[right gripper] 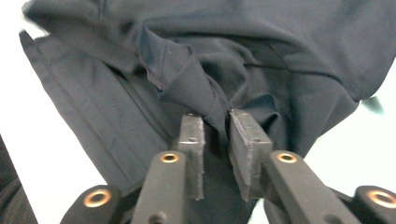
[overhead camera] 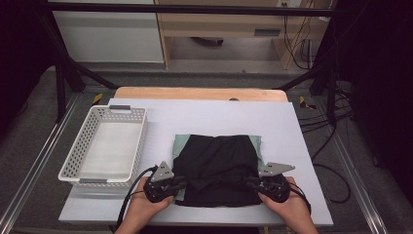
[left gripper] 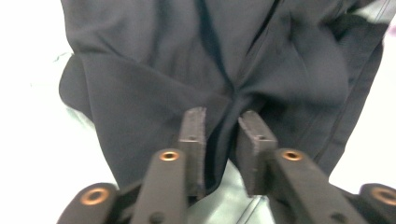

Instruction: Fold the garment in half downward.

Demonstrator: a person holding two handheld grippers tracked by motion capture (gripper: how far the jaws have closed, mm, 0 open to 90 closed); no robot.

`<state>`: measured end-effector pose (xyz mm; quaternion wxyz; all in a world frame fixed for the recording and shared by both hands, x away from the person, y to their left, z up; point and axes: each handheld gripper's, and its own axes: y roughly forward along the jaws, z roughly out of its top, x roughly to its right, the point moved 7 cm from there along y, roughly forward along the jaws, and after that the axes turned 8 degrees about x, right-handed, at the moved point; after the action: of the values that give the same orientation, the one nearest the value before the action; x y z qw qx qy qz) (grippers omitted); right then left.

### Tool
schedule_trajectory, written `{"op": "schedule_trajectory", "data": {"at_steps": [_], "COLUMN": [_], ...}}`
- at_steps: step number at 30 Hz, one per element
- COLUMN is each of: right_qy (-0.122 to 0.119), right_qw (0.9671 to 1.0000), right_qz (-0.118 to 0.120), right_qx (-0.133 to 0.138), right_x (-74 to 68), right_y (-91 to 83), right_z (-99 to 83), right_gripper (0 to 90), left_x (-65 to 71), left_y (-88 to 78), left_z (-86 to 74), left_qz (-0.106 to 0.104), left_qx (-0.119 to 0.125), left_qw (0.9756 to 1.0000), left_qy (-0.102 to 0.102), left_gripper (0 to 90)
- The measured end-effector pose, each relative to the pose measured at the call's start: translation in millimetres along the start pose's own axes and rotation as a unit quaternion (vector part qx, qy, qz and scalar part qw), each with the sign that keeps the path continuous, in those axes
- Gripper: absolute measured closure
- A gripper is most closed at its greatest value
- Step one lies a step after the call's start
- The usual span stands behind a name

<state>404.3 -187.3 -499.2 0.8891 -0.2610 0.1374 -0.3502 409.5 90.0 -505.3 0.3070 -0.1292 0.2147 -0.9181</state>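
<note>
A black garment (overhead camera: 216, 163) lies folded on a pale green cloth (overhead camera: 180, 141) on the white board (overhead camera: 219, 114). My left gripper (overhead camera: 181, 183) is at the garment's near left corner. In the left gripper view its jaws (left gripper: 222, 115) stand slightly apart, with a fold of the black fabric (left gripper: 154, 70) running into the gap. My right gripper (overhead camera: 251, 183) is at the near right corner. Its jaws (right gripper: 215, 114) also show a narrow gap, and a peaked fold of the dark cloth (right gripper: 289, 60) lies between the pads.
A white perforated basket (overhead camera: 139, 141) stands left of the garment, close to my left hand. The board's near edge runs just below both hands. Cables (overhead camera: 336, 175) trail on the floor to the right, and black frame poles (overhead camera: 61, 87) stand at the far corners.
</note>
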Motion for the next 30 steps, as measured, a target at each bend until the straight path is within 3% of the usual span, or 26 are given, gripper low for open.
{"op": "schedule_trajectory", "data": {"at_steps": [7, 14, 19, 25, 30], "right_qy": [-0.004, -0.002, 0.015, 0.005, 0.028], "right_qw": [0.9998, 0.9989, 0.998, 0.9979, 0.996], "right_qz": [0.006, 0.006, -0.021, -0.053, -0.08], "right_qx": [0.02, 0.045, 0.058, 0.038, 0.027], "right_x": [-7.0, -9.5, -2.9, 3.7, 15.0], "right_y": [-5.2, -12.9, -17.5, -13.1, -10.3], "right_z": [10.1, 20.2, 19.6, 15.1, 7.3], "right_gripper": [64.0, 60.9, 58.6, 60.1, 56.0], "left_x": [6.0, -0.4, 0.1, 23.5, 30.8], "left_y": [-4.5, -16.4, -10.8, 4.9, 12.8], "left_z": [12.5, 26.0, 17.1, 10.5, 3.5], "left_qz": [0.008, 0.024, 0.035, 0.011, -0.004], "left_qx": [0.024, 0.056, 0.043, 0.023, 0.011], "left_qw": [0.9996, 0.9981, 0.9984, 0.9992, 0.9996], "left_qy": [0.014, 0.006, 0.009, 0.031, 0.026], "left_gripper": [65.5, 65.2, 64.1, 60.9, 55.2]}}
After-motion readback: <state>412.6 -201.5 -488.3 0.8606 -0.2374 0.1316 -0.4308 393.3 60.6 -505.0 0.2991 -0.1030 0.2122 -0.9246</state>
